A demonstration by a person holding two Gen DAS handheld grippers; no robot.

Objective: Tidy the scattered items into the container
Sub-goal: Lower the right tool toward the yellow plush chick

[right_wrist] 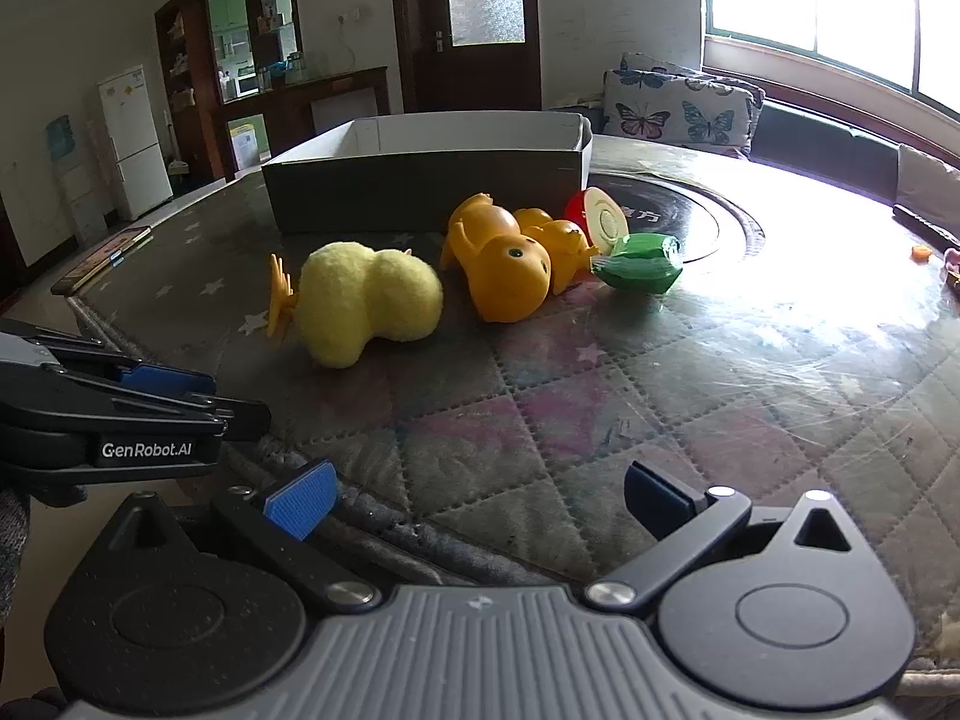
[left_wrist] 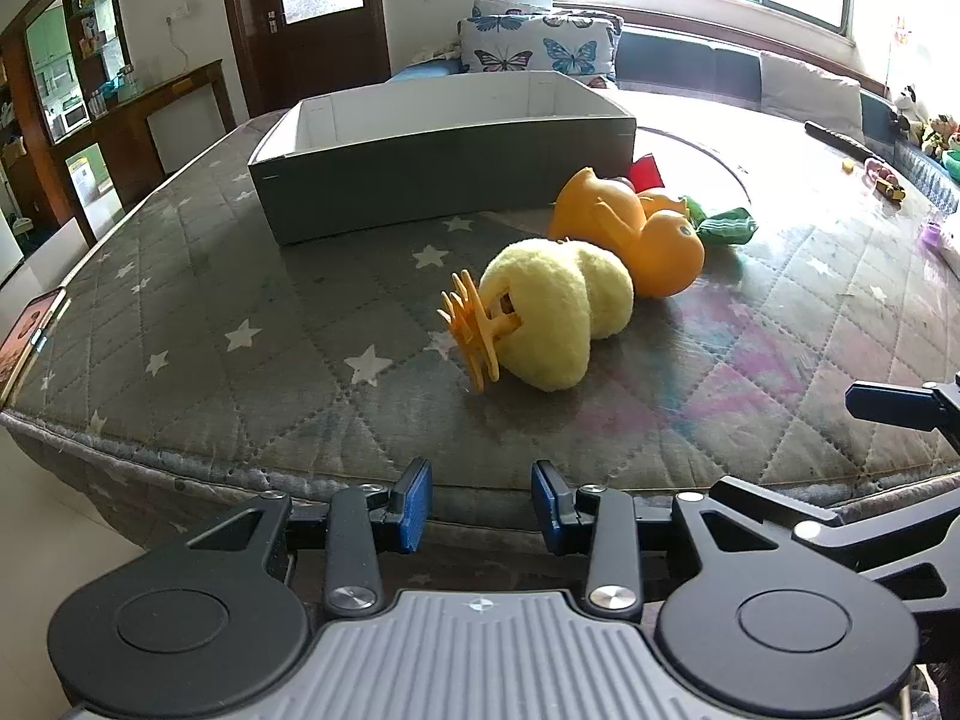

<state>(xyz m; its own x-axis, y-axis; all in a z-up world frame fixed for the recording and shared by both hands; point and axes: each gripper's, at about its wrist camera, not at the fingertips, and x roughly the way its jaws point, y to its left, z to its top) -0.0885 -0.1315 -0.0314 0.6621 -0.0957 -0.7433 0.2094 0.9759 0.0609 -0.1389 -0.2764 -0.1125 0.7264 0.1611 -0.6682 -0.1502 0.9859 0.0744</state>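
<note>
left wrist view: left tongs (left_wrist: 481, 505) empty, facing plush duck (left_wrist: 555, 315).

In front of one shallow grey cardboard box with a white inside (right_wrist: 420, 180) lie five toys: one fluffy yellow plush duck (right_wrist: 366, 303), two orange plastic ducks (right_wrist: 501, 258), one red-and-white plastic disc (right_wrist: 597, 216), one green plastic piece (right_wrist: 642, 261).

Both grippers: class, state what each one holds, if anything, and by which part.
Nothing is held. The left gripper and right gripper are both open and empty, short of the plush duck on the table.
</note>
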